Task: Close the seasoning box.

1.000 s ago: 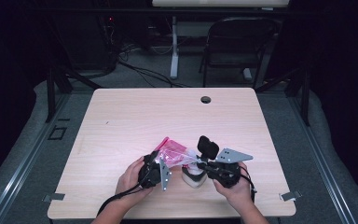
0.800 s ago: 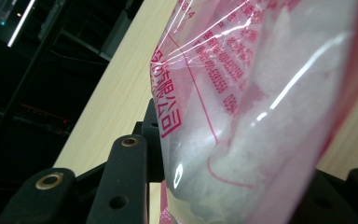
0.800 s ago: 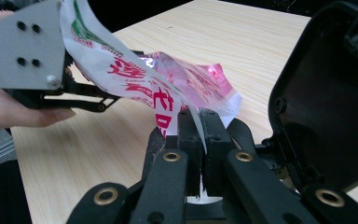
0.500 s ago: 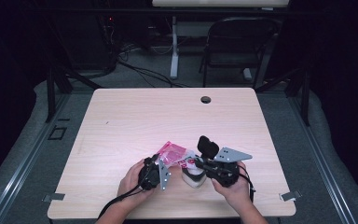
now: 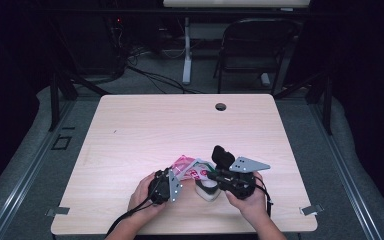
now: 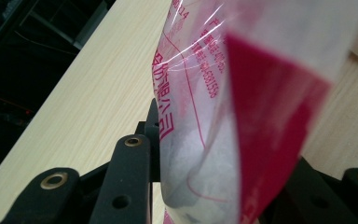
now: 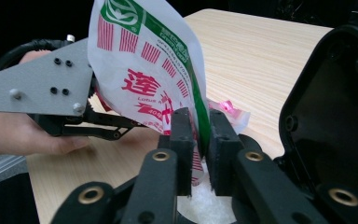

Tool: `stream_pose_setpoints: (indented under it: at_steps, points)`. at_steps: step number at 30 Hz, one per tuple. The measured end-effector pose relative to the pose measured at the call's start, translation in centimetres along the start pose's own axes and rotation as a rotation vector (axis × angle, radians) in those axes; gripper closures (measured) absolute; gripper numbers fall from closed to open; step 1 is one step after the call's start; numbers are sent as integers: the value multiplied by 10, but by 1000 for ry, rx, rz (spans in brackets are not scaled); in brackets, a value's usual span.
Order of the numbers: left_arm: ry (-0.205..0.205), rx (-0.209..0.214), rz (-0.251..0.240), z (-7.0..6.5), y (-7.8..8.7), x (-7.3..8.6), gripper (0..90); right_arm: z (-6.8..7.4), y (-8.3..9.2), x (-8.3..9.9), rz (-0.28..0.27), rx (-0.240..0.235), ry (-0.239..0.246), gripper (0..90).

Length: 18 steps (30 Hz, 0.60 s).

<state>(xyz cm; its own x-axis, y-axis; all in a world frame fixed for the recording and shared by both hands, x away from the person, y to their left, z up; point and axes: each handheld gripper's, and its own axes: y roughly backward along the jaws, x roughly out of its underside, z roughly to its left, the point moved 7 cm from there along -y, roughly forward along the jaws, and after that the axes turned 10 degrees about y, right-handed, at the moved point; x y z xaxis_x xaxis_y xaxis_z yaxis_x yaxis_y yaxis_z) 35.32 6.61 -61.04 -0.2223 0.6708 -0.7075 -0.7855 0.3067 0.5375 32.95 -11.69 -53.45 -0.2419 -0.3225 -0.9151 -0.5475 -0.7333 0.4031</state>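
High view: bag [image 5: 187, 167] near table [image 5: 130, 140] front edge.

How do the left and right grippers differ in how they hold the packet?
The left gripper clamps the packet at its bulging body, jaws fairly wide; the right gripper straddles its thin edge, jaws narrow, having just been opening and not pressing. Both have the same packet between their jaws.

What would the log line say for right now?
left gripper: shut on bag | right gripper: jaws just opening, bag between them
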Motion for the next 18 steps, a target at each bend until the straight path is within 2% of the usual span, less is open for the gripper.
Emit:
stream_pose_setpoints:
  at_steps: [11,18]
  points:
    - [32,39,21,-3,-3,8,702,-1,0,0,-11,-3,-4,759]
    - [79,64,23,-2,-4,9,706,-1,0,1,-12,-6,-8,721]
